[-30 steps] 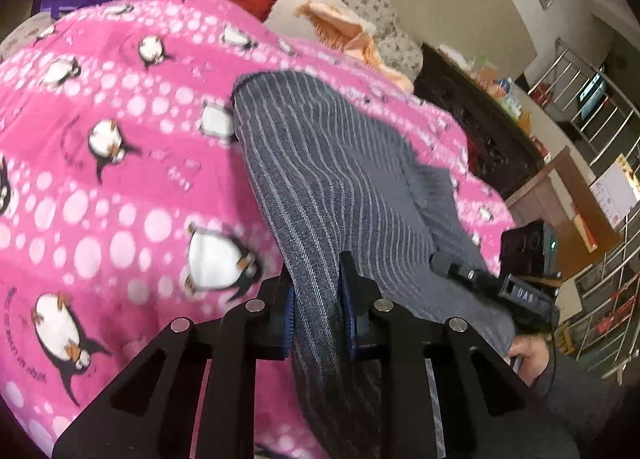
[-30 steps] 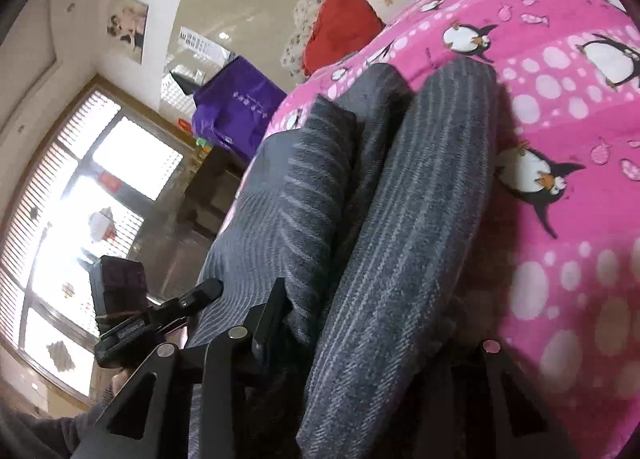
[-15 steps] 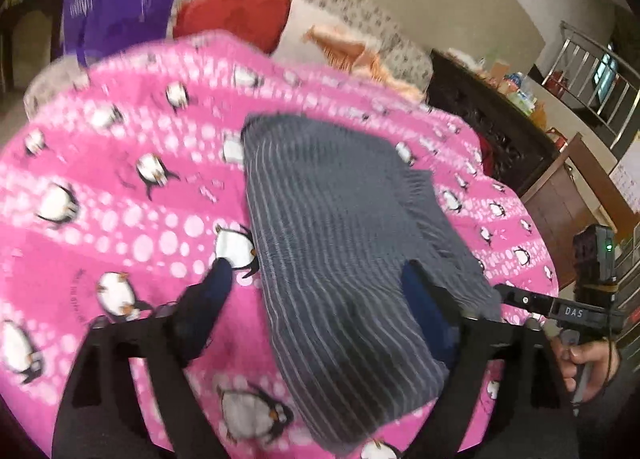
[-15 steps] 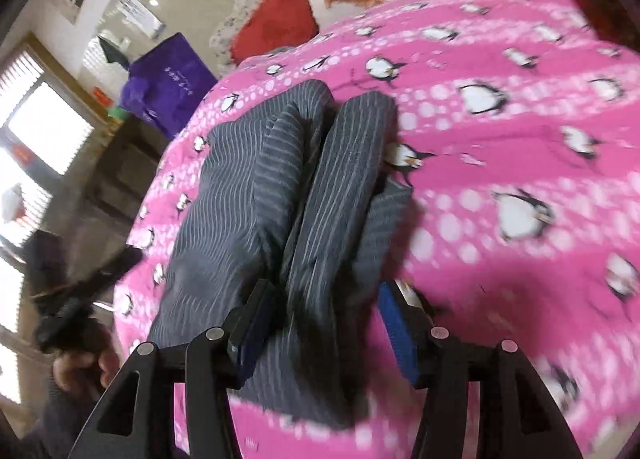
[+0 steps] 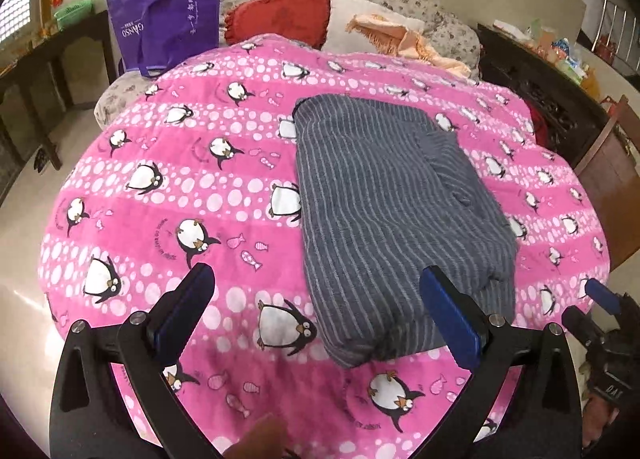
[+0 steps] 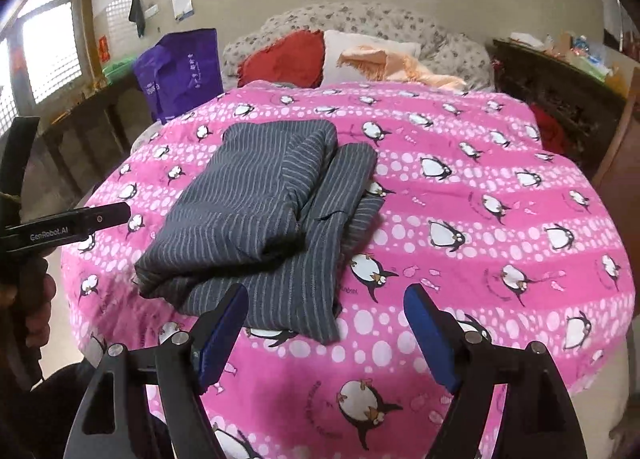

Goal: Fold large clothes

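The striped garment is seen lying folded into a thick, roughly rectangular bundle on the pink penguin blanket, at the centre of the left wrist view and at centre-left of the right wrist view. The fold appears to be finished or nearly so, and the step in hand is judged to be the release. The left gripper has just been opened wide, with the near end of the bundle lying beyond and partly between the fingers but not pressed by them. The right gripper has likewise been opening, its fingers apart and clear of the cloth, the bundle's near corner lying just beyond the left finger.

In the right wrist view the layers are seen stepped, a lower panel sticking out at the right of the bundle. A squaring or a last fold may be called for next, or the bundle may be left as it is.

A purple bag stands at upper left, a red cushion and a peach cloth at upper centre, well apart from the garment. Nothing is seen lying in the way on the blanket.
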Available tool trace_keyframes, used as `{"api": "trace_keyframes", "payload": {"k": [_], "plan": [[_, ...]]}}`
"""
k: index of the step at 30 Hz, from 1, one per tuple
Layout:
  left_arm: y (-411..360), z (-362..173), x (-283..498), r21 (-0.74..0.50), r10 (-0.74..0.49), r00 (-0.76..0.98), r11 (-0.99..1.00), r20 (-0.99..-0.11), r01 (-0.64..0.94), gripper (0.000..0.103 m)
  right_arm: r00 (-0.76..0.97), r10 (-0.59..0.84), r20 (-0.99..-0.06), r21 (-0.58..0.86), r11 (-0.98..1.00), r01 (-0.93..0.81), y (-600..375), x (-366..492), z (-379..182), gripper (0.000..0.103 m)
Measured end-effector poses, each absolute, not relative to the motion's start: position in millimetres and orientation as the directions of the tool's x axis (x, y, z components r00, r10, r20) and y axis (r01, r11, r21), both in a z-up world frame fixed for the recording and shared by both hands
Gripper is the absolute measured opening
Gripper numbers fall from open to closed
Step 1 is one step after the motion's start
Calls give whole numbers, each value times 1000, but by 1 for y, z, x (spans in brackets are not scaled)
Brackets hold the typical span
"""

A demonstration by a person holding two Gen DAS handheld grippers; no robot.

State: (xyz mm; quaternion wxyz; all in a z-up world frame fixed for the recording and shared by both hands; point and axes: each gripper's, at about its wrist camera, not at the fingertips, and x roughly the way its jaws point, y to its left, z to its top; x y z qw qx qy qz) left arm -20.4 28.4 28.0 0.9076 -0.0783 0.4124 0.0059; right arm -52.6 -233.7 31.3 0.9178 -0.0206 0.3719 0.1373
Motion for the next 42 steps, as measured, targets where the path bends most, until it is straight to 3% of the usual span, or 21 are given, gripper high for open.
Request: {"api": "trace_keyframes", "payload": {"k": [6, 14, 25, 42], "plan": [[28, 41, -36, -100, 21, 671, 985, -741, -141, 103, 752, 142, -643, -21, 979, -202, -227, -69, 46, 83], [26, 41, -55, -144, -6, 655, 977, -756, -156, 103, 718, 202, -666, 47, 972, -230, -222, -78, 49, 83], [6, 50, -72, -115, -2, 675, 986, -738, -124, 103, 719, 235, -654, 151, 972, -181, -231, -98, 51, 83], [-15, 104, -137, -70, 35, 791, 993, -611, -98, 103, 808, 196, -556, 181, 977, -112, -243, -148, 94, 83]]}}
